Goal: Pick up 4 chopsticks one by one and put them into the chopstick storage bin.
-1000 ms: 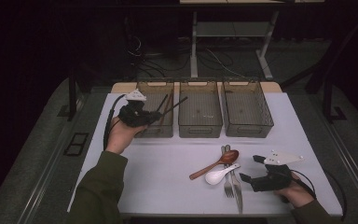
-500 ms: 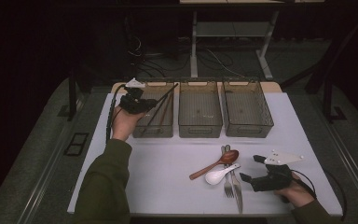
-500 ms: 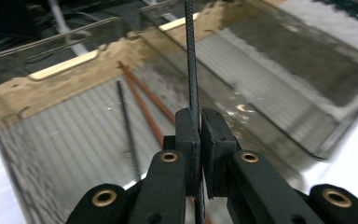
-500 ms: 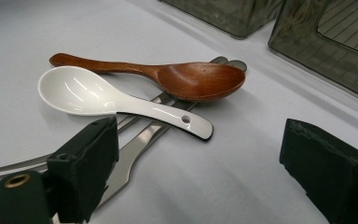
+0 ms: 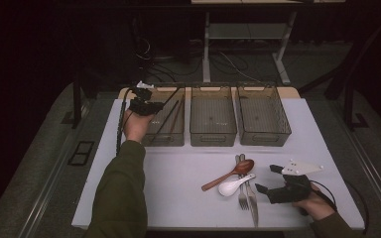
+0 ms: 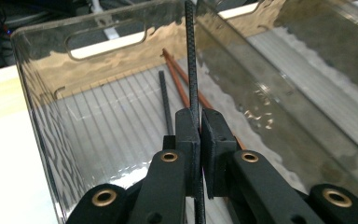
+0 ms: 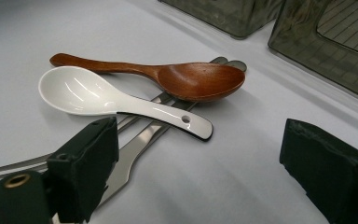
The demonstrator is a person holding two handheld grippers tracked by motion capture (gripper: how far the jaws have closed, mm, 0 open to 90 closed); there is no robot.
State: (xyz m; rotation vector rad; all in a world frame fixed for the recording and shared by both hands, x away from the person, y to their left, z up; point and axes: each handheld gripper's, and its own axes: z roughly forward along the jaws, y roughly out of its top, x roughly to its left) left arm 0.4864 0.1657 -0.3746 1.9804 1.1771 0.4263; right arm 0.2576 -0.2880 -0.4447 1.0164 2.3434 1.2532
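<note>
Left gripper [image 5: 151, 106] is over the near-left corner of the left bin [image 5: 164, 140], jaws clamped tight on a black chopstick [image 6: 192, 74]. The stick runs between the pads, its far end reaching up across the left bin toward the back wall. Inside that bin: another black chopstick [image 6: 165, 100] and a pair of reddish-brown chopsticks [image 6: 182, 86] lying on the floor. Middle bin [image 5: 213, 136] sits just right of the left bin, right bin [image 5: 273, 136] beyond it. In front of the middle bin and well apart from it: wooden spoon [image 5: 230, 173], white ceramic spoon [image 5: 233, 186], fork [image 5: 242, 196] and knife [image 5: 252, 203] in one heap. Right gripper [image 5: 270, 181] rests on the table [image 5: 178, 198] just right of that heap, jaws wide apart, nothing between them.
</note>
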